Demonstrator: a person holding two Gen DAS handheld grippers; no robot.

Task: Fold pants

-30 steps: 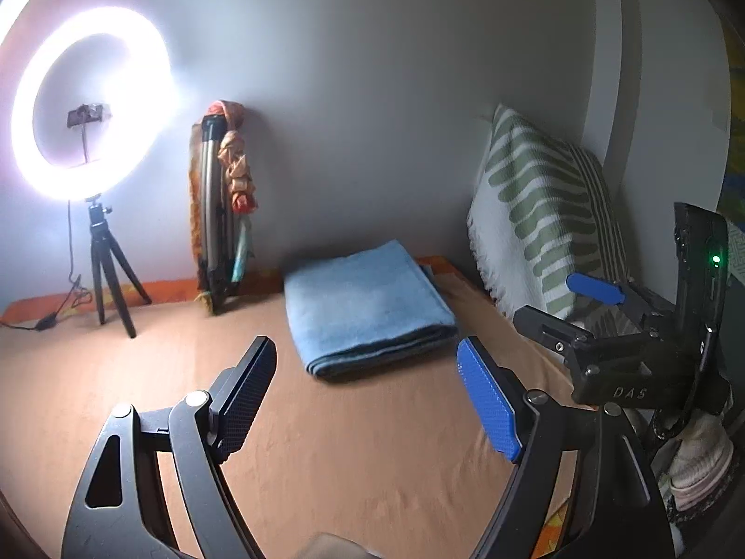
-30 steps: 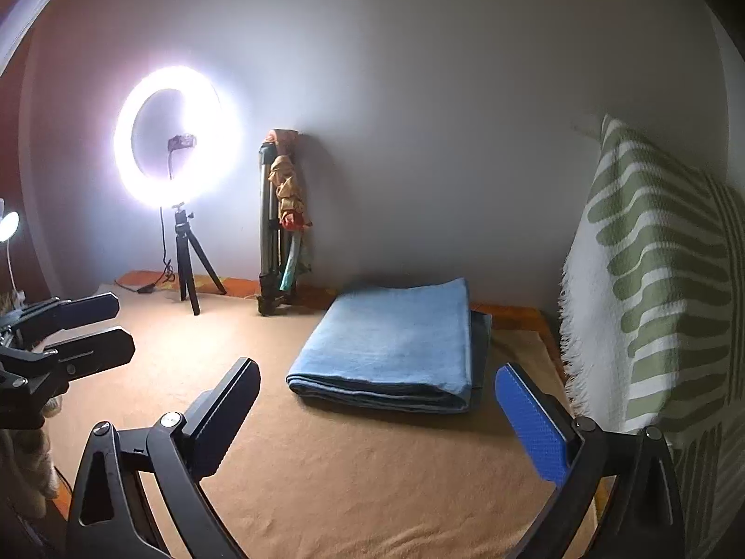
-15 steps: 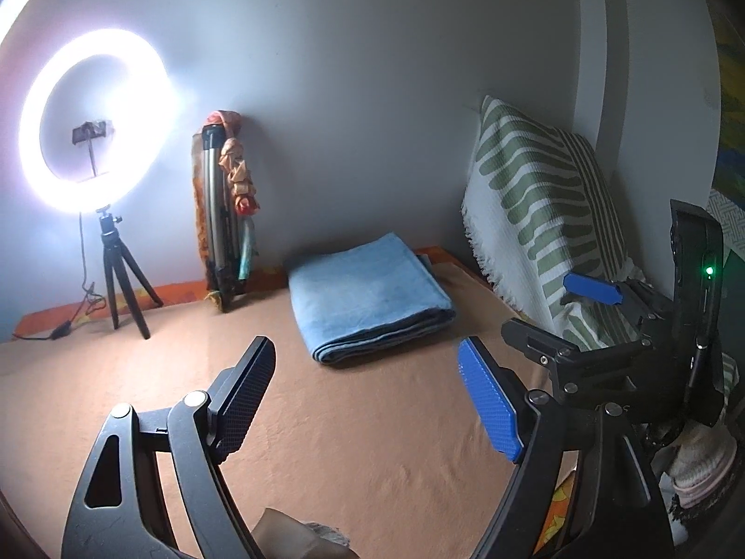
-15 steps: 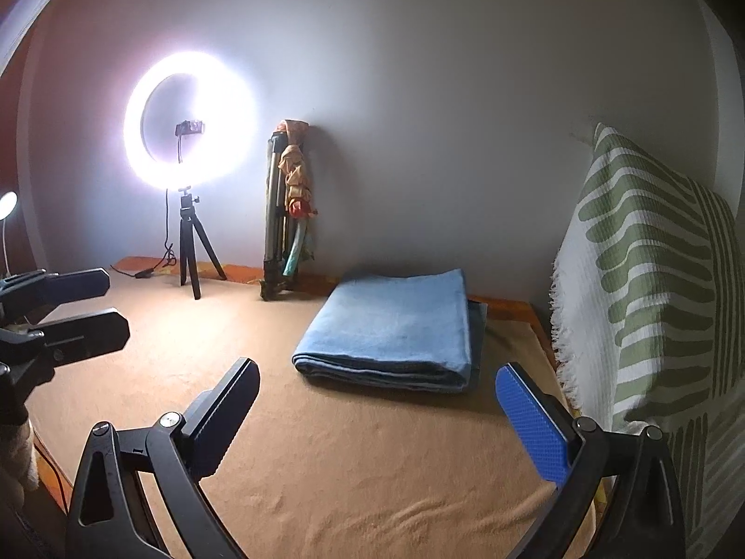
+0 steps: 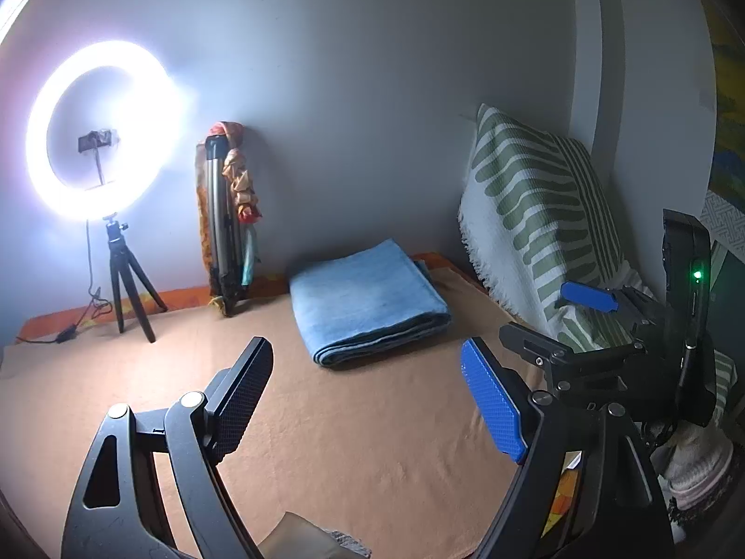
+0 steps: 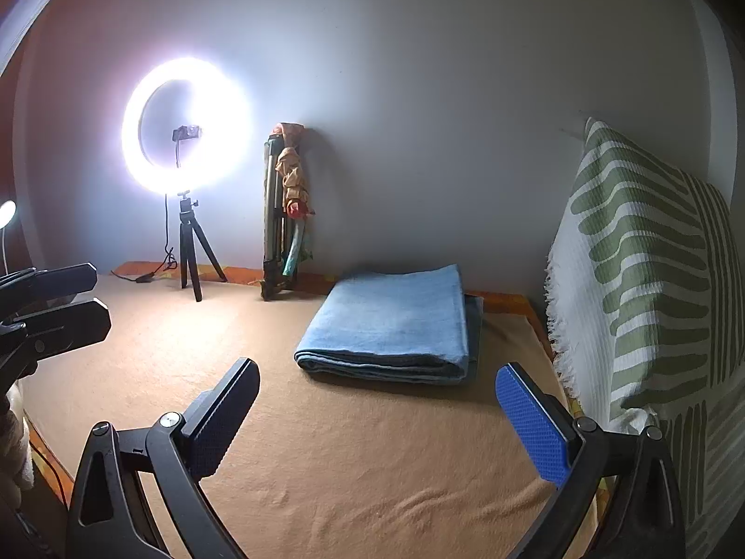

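Note:
The light blue pants [image 5: 368,300] lie folded into a flat rectangular stack on the tan bed cover [image 5: 326,442], near the back wall; they also show in the right wrist view [image 6: 391,326]. My left gripper [image 5: 368,396] is open and empty, held above the cover in front of the pants. My right gripper [image 6: 377,414] is open and empty, also in front of the pants and apart from them. The right gripper shows at the right of the left wrist view [image 5: 558,321], and the left gripper at the left edge of the right wrist view [image 6: 88,298].
A lit ring light on a small tripod [image 5: 100,139] stands at the back left. A folded tripod with cloth on it [image 5: 228,223] leans on the wall. A green striped white cushion [image 5: 535,223] stands at the right, beside the pants.
Both grippers have drawn back and drifted a little, so the scene shifted slightly in both views. The pants have not moved. Both jaws stay open.

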